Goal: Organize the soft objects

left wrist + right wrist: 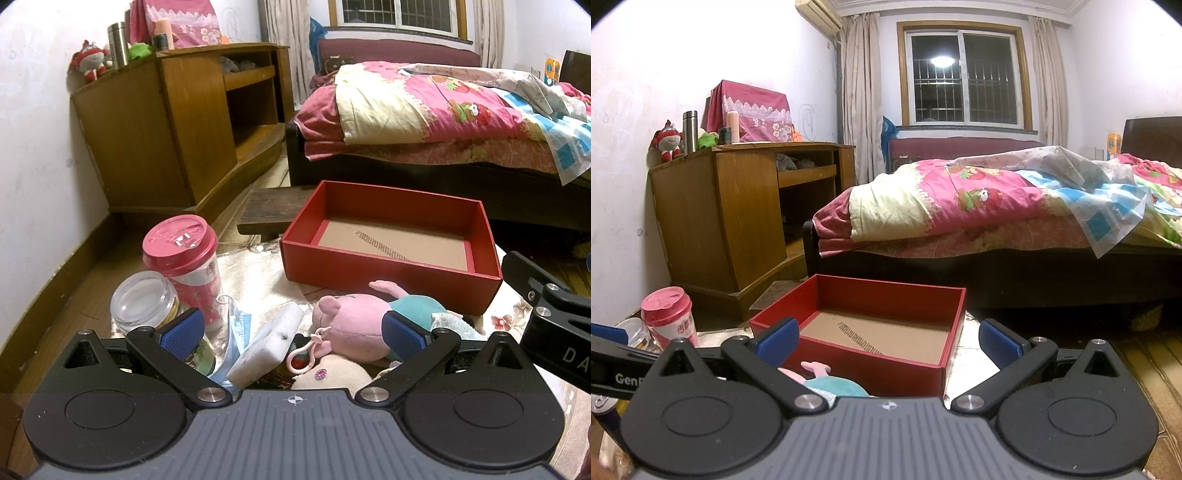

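A cloth-covered counter [258,266] carries a red box [391,273], a pink-lidded cup [184,258], a glass jar [144,299], a face mask [236,332], a white sponge [269,343] and a pink plush pig [354,325].

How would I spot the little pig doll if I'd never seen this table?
Find the open red box on the low table. Just in front of its near wall lies the pig doll on its side, among a white sponge and a blue face mask. It alone is pink plush with a teal dress.
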Available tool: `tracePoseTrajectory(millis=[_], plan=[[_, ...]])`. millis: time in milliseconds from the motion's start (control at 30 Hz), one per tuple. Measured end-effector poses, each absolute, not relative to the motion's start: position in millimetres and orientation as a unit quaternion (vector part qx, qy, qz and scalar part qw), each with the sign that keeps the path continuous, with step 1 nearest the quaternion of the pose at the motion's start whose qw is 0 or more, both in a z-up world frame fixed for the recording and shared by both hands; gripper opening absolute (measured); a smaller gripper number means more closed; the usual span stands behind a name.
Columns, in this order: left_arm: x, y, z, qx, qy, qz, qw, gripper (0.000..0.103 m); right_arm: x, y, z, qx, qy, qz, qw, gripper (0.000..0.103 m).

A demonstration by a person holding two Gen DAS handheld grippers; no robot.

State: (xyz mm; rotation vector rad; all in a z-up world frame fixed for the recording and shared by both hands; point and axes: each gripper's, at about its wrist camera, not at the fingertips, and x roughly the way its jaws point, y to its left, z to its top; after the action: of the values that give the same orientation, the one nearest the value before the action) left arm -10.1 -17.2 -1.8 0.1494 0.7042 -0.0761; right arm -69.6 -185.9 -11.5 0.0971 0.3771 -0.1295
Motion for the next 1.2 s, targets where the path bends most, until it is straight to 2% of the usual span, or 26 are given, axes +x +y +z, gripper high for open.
tracePoseTrajectory(millis=[1200], plan=[[-11.7, -18.2, -4.9, 0.08, 0.349, -0.042, 0.933, 0.098, -70.7, -187.3, -11.5, 0.05, 0.187, -0.066, 0.979, 0.08]])
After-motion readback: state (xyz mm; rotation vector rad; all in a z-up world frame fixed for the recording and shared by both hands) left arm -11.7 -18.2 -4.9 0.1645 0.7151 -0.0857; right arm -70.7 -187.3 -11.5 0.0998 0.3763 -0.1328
